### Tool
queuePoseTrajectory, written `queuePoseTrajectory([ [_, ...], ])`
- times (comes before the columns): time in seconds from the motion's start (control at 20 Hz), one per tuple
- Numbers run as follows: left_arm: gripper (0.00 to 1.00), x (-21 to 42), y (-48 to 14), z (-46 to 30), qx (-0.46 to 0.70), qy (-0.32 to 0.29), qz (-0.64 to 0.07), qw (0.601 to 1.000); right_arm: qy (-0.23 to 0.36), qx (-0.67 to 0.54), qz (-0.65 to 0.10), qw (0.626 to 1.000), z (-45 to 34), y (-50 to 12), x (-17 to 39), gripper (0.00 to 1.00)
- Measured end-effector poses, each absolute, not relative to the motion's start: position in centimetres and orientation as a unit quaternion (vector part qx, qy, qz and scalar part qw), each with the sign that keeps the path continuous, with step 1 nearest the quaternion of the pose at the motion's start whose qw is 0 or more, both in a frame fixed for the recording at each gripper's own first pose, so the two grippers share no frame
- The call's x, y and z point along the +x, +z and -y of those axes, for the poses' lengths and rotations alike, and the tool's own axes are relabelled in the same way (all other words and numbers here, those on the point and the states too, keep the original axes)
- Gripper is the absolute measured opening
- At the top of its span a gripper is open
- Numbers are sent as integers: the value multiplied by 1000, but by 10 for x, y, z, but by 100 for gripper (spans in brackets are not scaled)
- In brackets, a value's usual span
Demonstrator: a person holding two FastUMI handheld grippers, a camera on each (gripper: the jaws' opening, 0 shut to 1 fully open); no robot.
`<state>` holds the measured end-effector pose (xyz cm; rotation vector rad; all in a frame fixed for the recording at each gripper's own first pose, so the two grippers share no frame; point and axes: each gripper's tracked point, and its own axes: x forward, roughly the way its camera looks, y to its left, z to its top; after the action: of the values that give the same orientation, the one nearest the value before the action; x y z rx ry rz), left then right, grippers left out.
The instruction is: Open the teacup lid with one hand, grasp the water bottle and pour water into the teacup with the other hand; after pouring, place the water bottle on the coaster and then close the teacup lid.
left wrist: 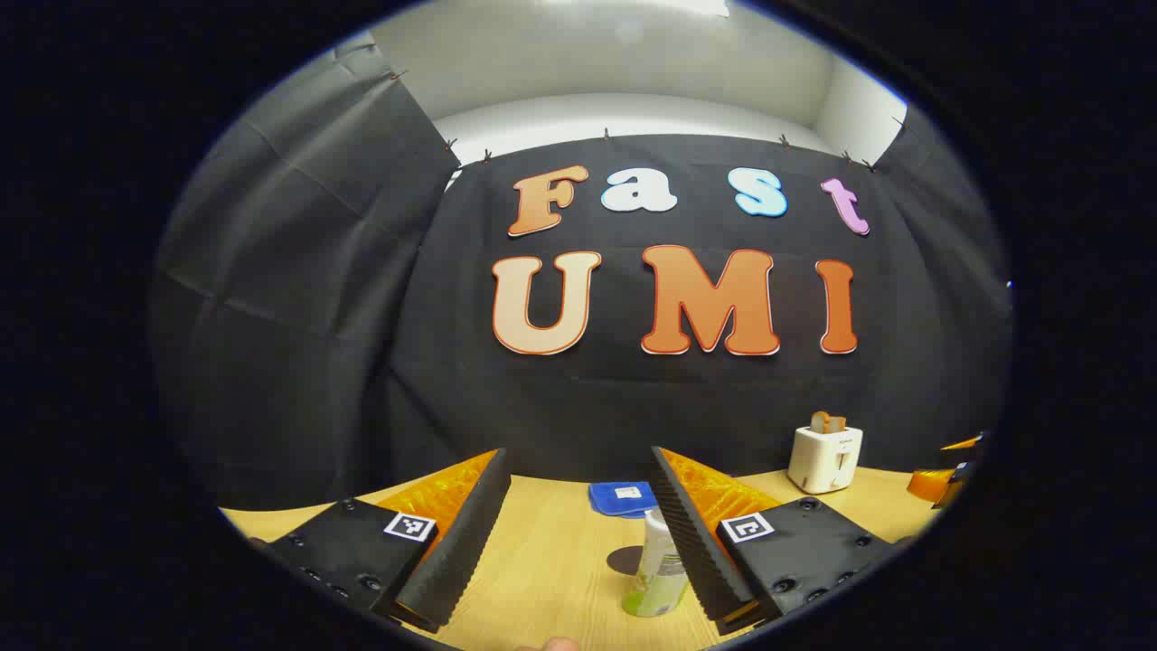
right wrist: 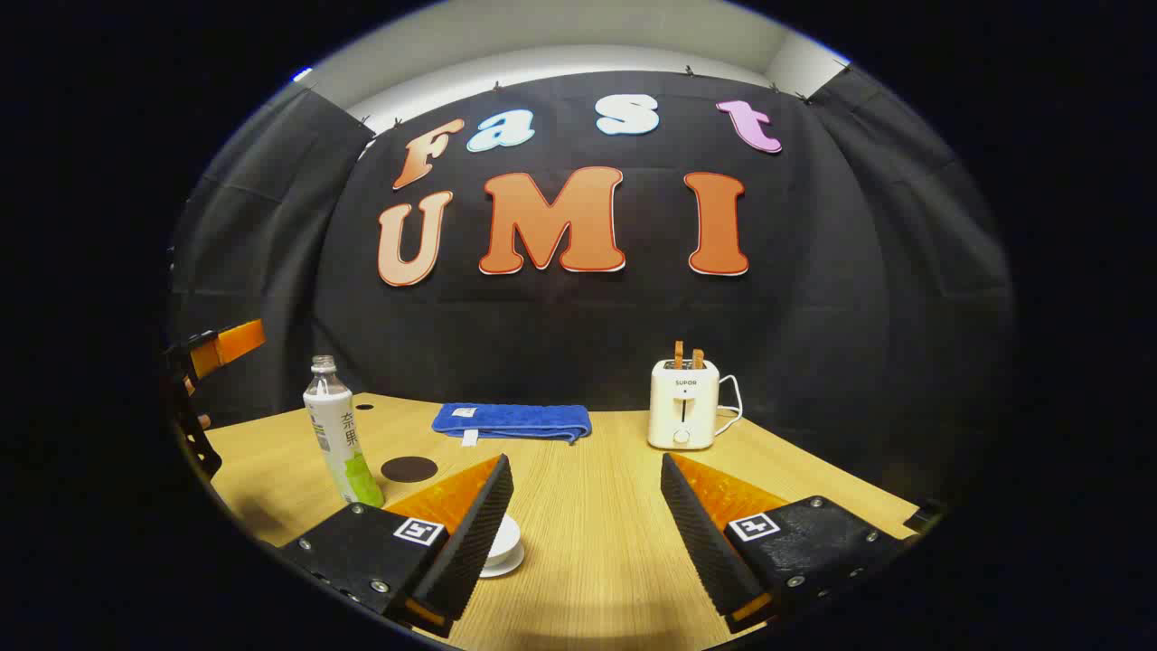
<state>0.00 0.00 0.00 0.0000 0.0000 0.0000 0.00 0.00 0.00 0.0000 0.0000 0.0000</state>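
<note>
In the right gripper view a clear water bottle (right wrist: 339, 434) with a green label stands upright at the left of the wooden table. A dark round coaster (right wrist: 409, 468) lies just right of it. A white lidded teacup (right wrist: 503, 542) on a saucer is half hidden behind one finger of my right gripper (right wrist: 585, 461), which is open and holds nothing. My left gripper (left wrist: 578, 461) is open too. The bottle (left wrist: 658, 565) stands just ahead of it, partly behind its right-hand finger, with the coaster (left wrist: 624, 559) beside it. The left gripper (right wrist: 212, 353) also shows at that view's left edge.
A folded blue towel (right wrist: 511, 420) lies at the back of the table (right wrist: 597, 542). A white toaster (right wrist: 684, 402) with toast in its slots and a cord stands to its right. Black cloth walls close in the back and sides.
</note>
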Motion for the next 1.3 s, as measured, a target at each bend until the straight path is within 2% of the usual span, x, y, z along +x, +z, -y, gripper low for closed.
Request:
queuePoseTrajectory([
  [0.3,100,-7,-2,-17,4,9,-8,1000,1,19,-1,1000,-9,-1,5,98],
  [0.5,99,-9,-27,-23,12,16,-32,999,9,25,-5,1000,-18,-6,10,98],
  [1.3,99,-6,-43,-12,10,-8,-51,999,23,-19,-47,998,-52,-43,28,98],
])
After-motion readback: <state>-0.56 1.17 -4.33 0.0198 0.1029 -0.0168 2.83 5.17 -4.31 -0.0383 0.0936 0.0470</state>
